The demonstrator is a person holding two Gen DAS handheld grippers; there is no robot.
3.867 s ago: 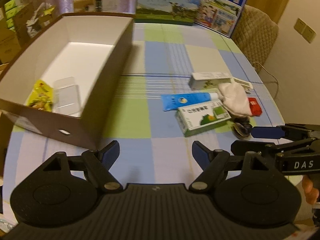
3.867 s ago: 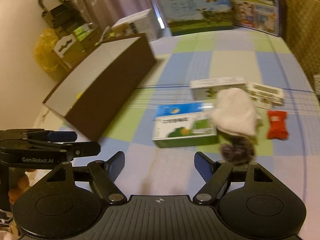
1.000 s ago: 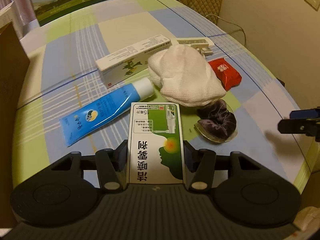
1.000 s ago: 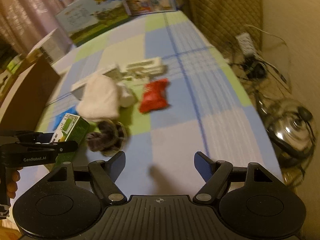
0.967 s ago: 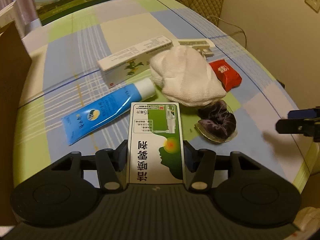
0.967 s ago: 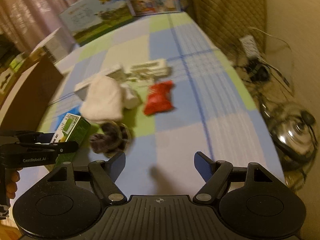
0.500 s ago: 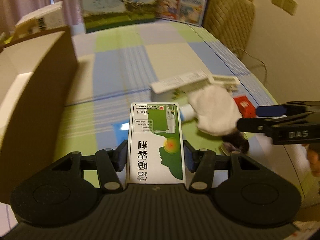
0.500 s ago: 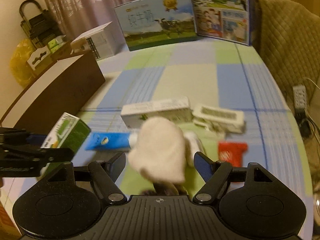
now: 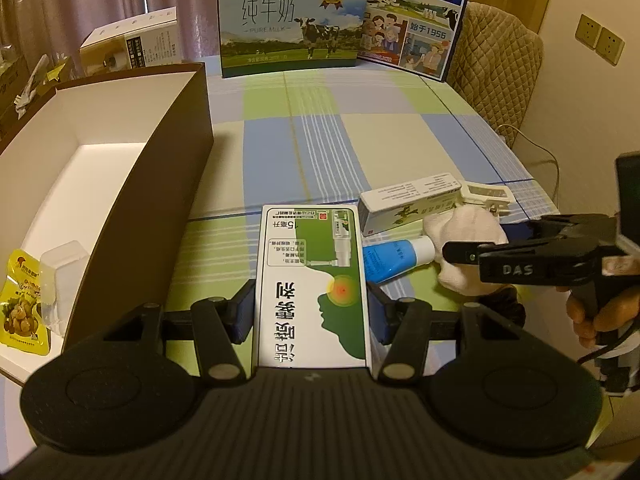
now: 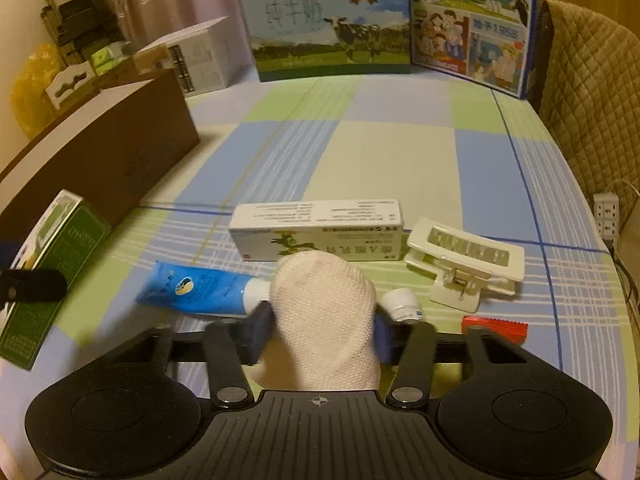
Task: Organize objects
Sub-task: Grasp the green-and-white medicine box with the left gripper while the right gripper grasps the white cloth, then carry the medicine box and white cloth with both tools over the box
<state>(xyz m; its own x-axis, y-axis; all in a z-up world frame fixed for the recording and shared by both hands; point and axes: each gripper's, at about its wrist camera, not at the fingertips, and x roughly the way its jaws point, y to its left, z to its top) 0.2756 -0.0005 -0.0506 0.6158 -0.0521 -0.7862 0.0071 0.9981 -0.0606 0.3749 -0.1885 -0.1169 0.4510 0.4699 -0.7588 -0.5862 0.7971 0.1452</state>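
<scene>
My left gripper [image 9: 311,316] is clenched on the green-and-white box [image 9: 312,284], beside the open carton [image 9: 120,184]. My right gripper [image 10: 323,332] is closing on the white cloth [image 10: 324,320]; being soft, it could slip free or drag the blue tube [image 10: 196,290].

Left gripper [image 9: 311,309] clamped on green spray box [image 9: 313,284]; right gripper [image 10: 323,326] jaws closing on white cloth [image 10: 324,316].
</scene>
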